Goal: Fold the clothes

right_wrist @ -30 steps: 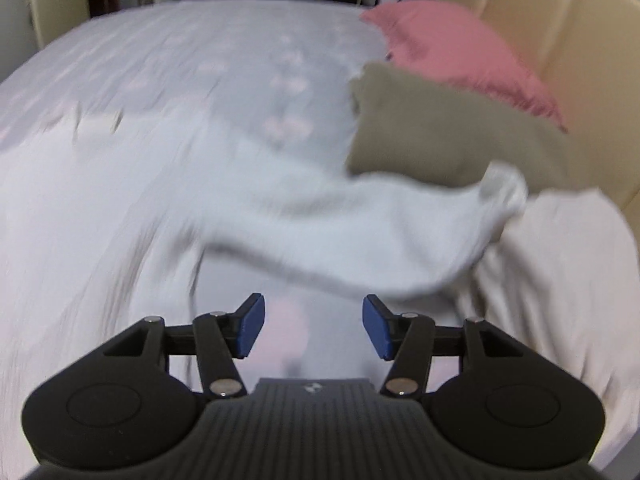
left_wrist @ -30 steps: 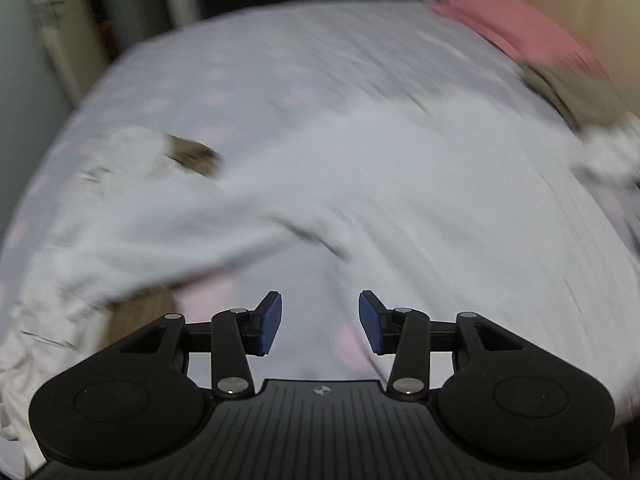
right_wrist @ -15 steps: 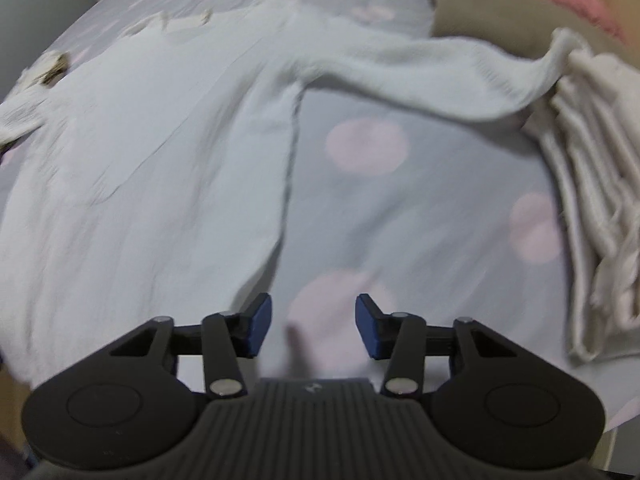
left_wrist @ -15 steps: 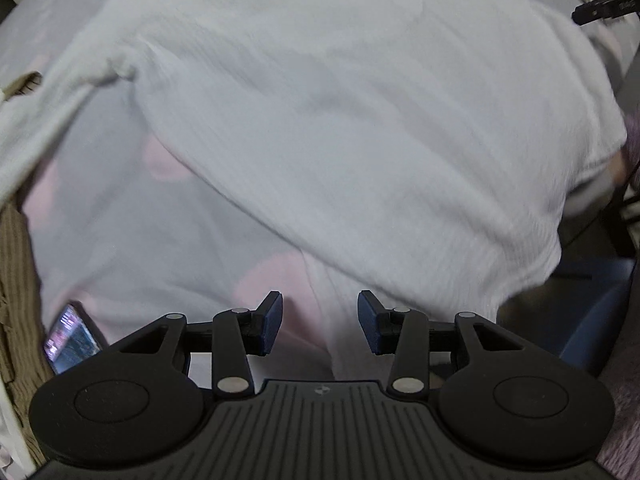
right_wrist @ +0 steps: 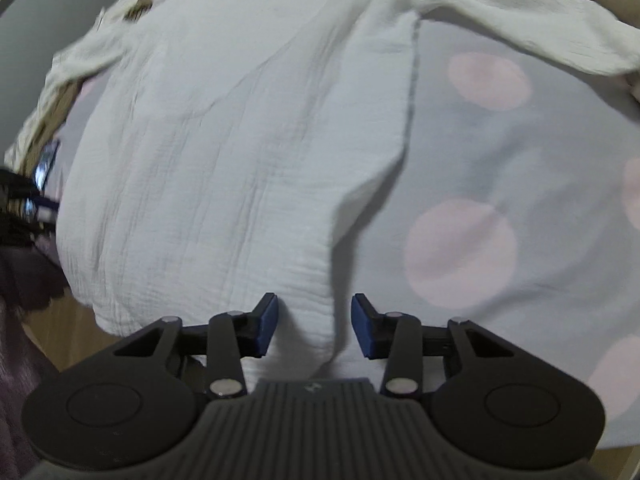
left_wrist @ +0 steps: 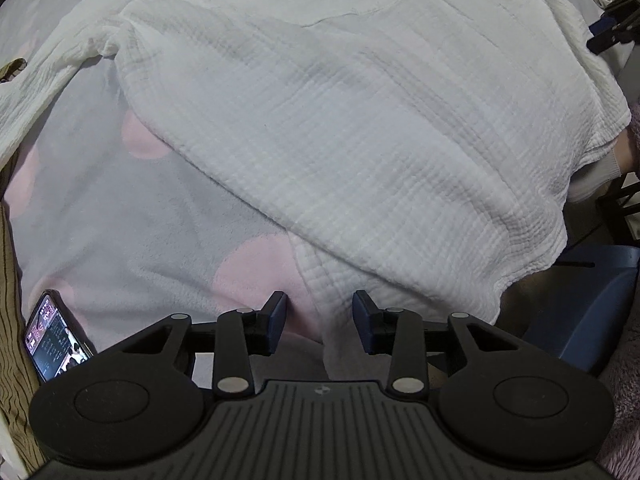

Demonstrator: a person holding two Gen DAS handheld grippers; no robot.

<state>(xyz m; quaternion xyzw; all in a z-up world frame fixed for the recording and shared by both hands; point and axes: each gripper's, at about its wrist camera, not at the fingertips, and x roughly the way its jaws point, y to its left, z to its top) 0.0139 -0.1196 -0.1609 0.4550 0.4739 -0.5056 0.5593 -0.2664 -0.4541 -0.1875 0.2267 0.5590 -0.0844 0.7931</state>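
Observation:
A white crinkled garment (left_wrist: 320, 120) lies spread on a grey bedspread with pink dots (left_wrist: 140, 220). Its lower hem hangs over the bed's near edge. My left gripper (left_wrist: 320, 316) points down at the hem's left corner. Its jaws are closing, with the fabric edge between the blue pads and no pad pressing on it. In the right wrist view the garment (right_wrist: 220, 140) fills the left half, one sleeve (right_wrist: 520, 28) stretched out to the upper right. My right gripper (right_wrist: 313, 316) straddles a raised fold at the hem's right corner. Its jaws are closing too, with the pads clear of the cloth.
A lit phone (left_wrist: 52, 332) lies on the bed at the lower left, next to a brown striped cloth (left_wrist: 12, 340). A blue seat (left_wrist: 580, 312) stands off the bed's edge on the right. Wooden floor (right_wrist: 72, 320) shows below the bed edge.
Both grippers have dropped and tipped from looking across the bed to looking down at the garment's hem. Both pairs of jaws have narrowed around the hem's corners.

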